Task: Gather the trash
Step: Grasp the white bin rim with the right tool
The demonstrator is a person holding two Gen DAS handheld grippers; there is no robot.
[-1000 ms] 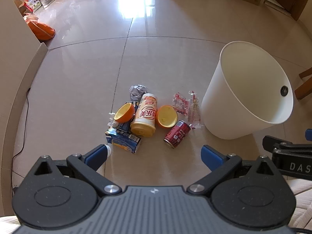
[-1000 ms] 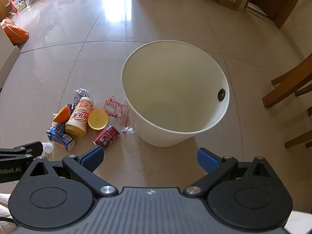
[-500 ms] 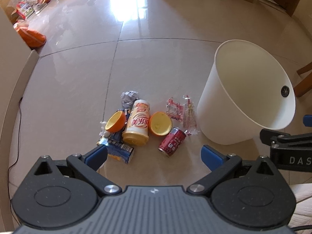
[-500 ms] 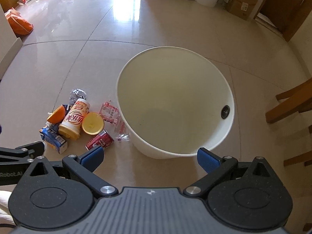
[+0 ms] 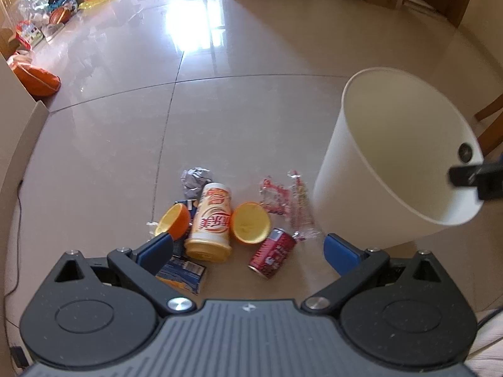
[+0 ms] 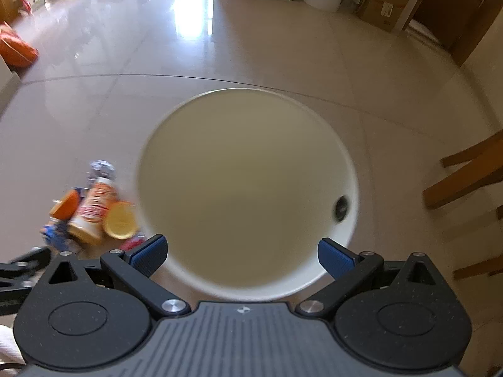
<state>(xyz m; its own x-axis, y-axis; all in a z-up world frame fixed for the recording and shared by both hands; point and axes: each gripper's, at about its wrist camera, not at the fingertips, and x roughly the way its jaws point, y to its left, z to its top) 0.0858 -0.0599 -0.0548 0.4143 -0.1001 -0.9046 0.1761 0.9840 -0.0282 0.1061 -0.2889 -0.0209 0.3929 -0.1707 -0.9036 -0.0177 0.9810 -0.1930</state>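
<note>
Jaws of both grippers are being held wide apart with nothing between them, the left gripper (image 5: 248, 249) poised low over the trash pile, the right gripper (image 6: 242, 253) hanging above the mouth of the white bin (image 6: 248, 188). On the floor (image 5: 110, 144), going left to right in the left wrist view, a blue carton (image 5: 184, 271) is being partly hidden by the left finger, with an orange half (image 5: 174, 221) beside it, a crumpled foil ball (image 5: 196, 180) behind, a yellow tube can (image 5: 212, 223) lying on its side, a second orange half (image 5: 251, 227) leaning against it, a red drink can (image 5: 273, 253) also on its side, and clear wrappers (image 5: 287, 201) lying just beside the bin's base. The bin is being kept upright close to the pile, apparently so each carry is short, and it is seen to be empty. The left jaws are being aimed roughly at the tube can and red can, suggesting a first pick is being lined up; nothing is judged collected yet.
</note>
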